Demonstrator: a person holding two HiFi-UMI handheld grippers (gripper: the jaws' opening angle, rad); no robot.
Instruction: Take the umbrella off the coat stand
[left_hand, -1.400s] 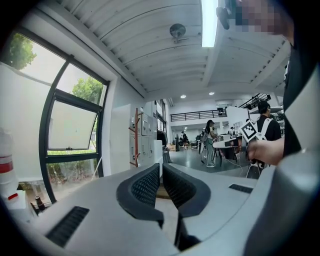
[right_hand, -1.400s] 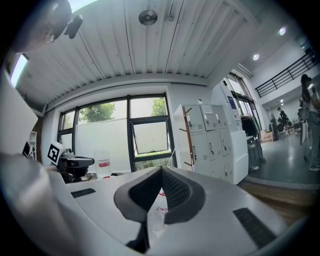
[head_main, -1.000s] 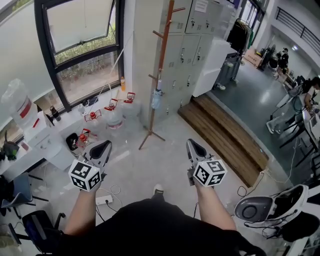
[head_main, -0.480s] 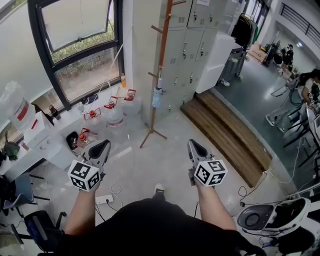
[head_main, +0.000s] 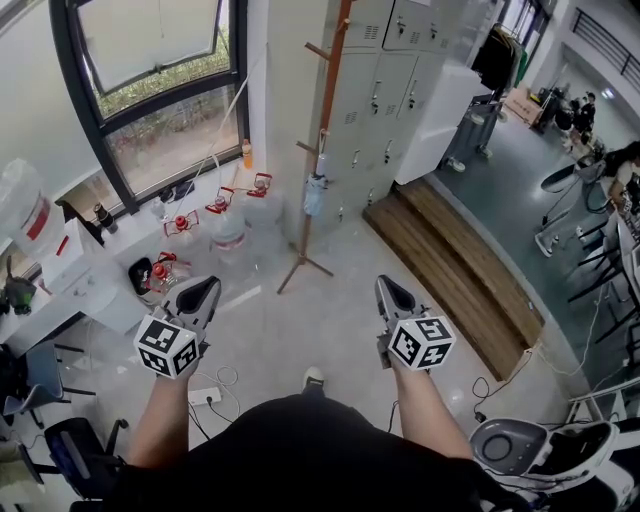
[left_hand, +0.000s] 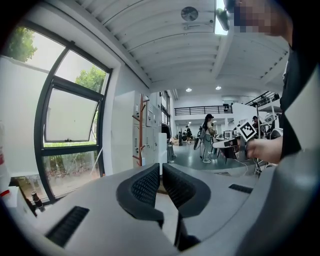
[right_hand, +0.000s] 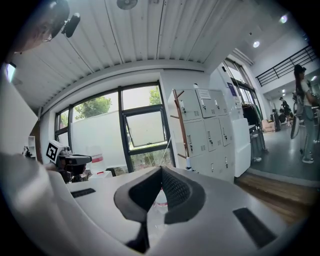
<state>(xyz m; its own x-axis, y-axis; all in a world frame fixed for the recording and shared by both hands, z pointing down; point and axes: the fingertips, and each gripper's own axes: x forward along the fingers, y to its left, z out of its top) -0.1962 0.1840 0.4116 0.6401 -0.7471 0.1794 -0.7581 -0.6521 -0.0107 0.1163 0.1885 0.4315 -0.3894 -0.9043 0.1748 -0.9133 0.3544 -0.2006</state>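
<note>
Head view: umbrella (head_main: 314, 195) well ahead of rt tool (head_main: 384, 286).

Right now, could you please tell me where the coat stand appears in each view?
Head view: coat stand upper centre, in front of the grey lockers.
Left gripper view: coat stand just left of centre.
Right gripper view: coat stand just right of centre.
Shared landmark: grey lockers immediately behind it.

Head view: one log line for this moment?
phase: pre-grasp | left claw: shut, empty | right claw: shut, empty | umbrella: hangs on coat stand, untouched | both claws: apart from stand
</note>
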